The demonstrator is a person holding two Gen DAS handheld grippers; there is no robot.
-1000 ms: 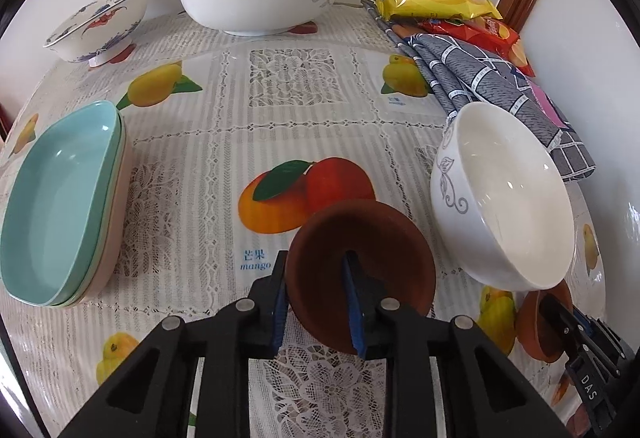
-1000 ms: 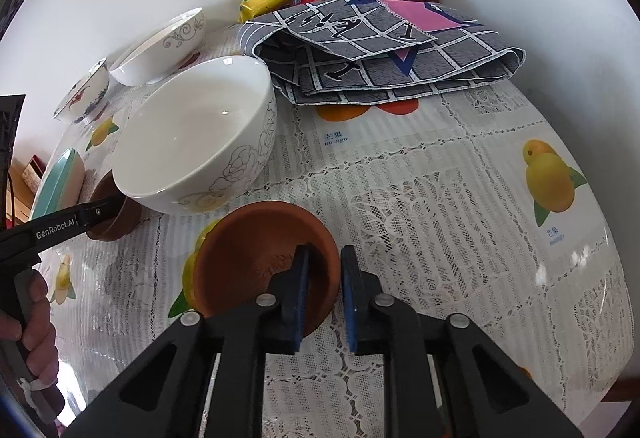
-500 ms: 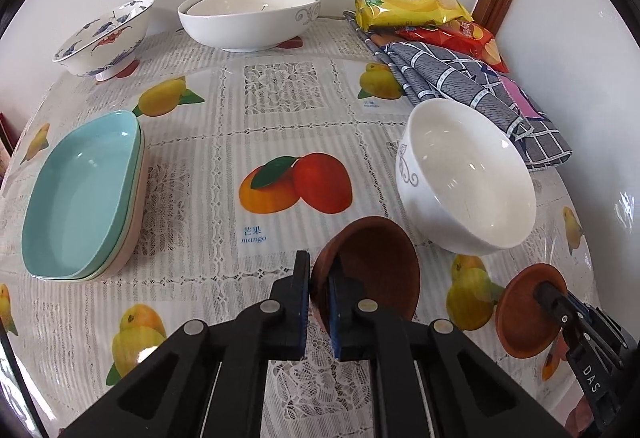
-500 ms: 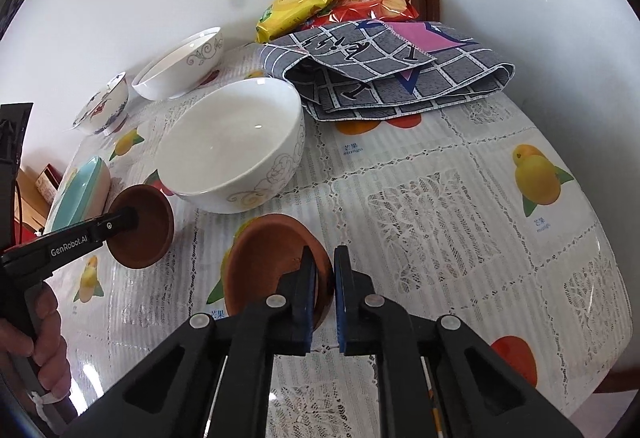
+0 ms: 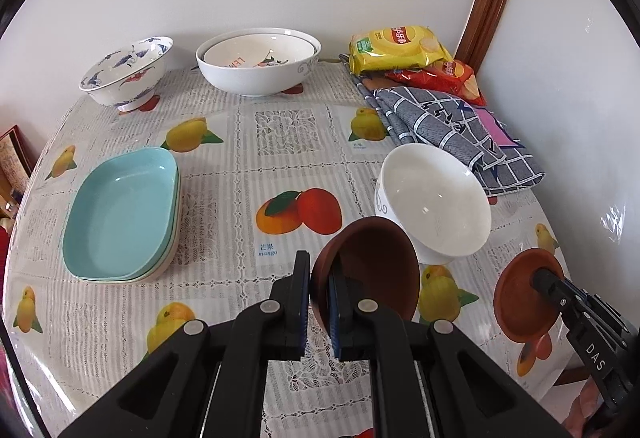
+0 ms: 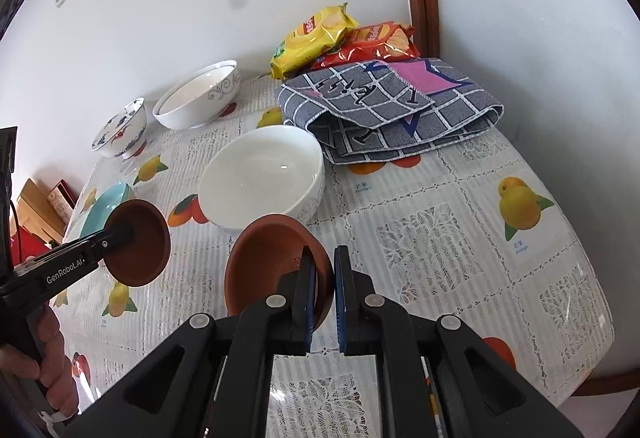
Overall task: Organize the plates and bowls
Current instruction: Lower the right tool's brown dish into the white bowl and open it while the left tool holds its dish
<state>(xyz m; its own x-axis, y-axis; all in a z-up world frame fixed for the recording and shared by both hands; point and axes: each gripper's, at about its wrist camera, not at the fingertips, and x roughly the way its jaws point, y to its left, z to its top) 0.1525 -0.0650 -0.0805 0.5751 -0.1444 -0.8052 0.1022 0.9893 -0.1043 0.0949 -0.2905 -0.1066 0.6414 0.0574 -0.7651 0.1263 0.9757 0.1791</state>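
Observation:
My left gripper point(image 5: 319, 296) is shut on the rim of a small brown bowl point(image 5: 372, 270), which hangs tilted above the fruit-print tablecloth point(image 5: 280, 158). My right gripper point(image 6: 322, 290) is shut on the rim of a second brown bowl point(image 6: 272, 258), also lifted and tilted. Each held bowl shows in the other view: the right one point(image 5: 516, 294) at the right edge, the left one point(image 6: 140, 242) at the left. A plain white bowl point(image 5: 432, 206) point(image 6: 260, 178) stands on the table just beyond both. Stacked teal plates point(image 5: 120, 210) lie at the left.
A large white bowl point(image 5: 258, 62) with a smaller one inside and a blue-and-red patterned bowl point(image 5: 126, 68) stand by the back wall. A folded grey checked cloth point(image 5: 452, 134) and snack bags point(image 5: 400, 48) fill the back right corner. A hand point(image 6: 48, 370) holds the left gripper's handle.
Both grippers have risen, each lifting its brown bowl off the table. The left jaws closed from slightly apart onto the bowl's rim. The table now looks farther below.

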